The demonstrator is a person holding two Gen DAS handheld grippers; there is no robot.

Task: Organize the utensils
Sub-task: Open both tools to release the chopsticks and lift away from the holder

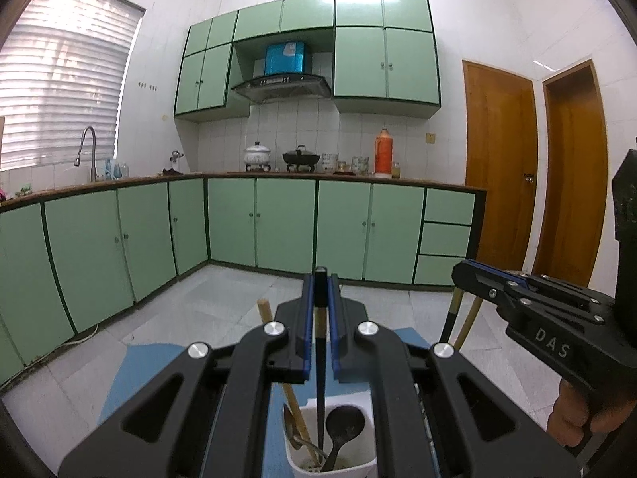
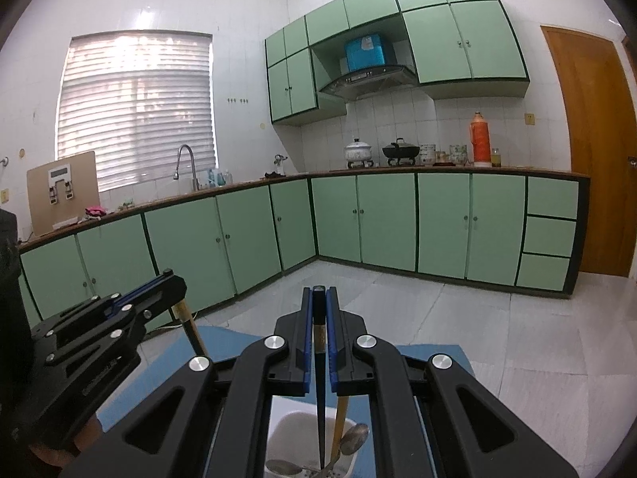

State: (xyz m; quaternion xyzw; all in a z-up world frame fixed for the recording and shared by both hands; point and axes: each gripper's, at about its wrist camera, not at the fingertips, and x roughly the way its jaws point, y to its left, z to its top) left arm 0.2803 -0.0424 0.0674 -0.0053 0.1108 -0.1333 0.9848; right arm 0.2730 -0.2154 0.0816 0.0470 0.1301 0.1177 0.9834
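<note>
My left gripper (image 1: 320,290) is shut on a black chopstick (image 1: 321,390) that points down into a white utensil holder (image 1: 358,466). The holder contains a wooden chopstick (image 1: 278,358), a black spoon (image 1: 344,424) and a metal spoon (image 1: 290,426). My right gripper (image 2: 319,306) is shut on another black chopstick (image 2: 321,398), held upright over a white utensil holder (image 2: 286,434) with metal spoons (image 2: 354,438) and a wooden chopstick (image 2: 340,422). The right gripper also shows in the left wrist view (image 1: 473,275), and the left gripper in the right wrist view (image 2: 167,283).
A blue mat (image 1: 151,370) lies under the holder on a pale tiled floor (image 2: 497,338). Green base cabinets (image 1: 286,231) with a counter, sink tap (image 1: 89,151), pots (image 1: 258,155) and an orange flask (image 1: 384,151) stand behind. Wooden doors (image 1: 497,167) are at the right.
</note>
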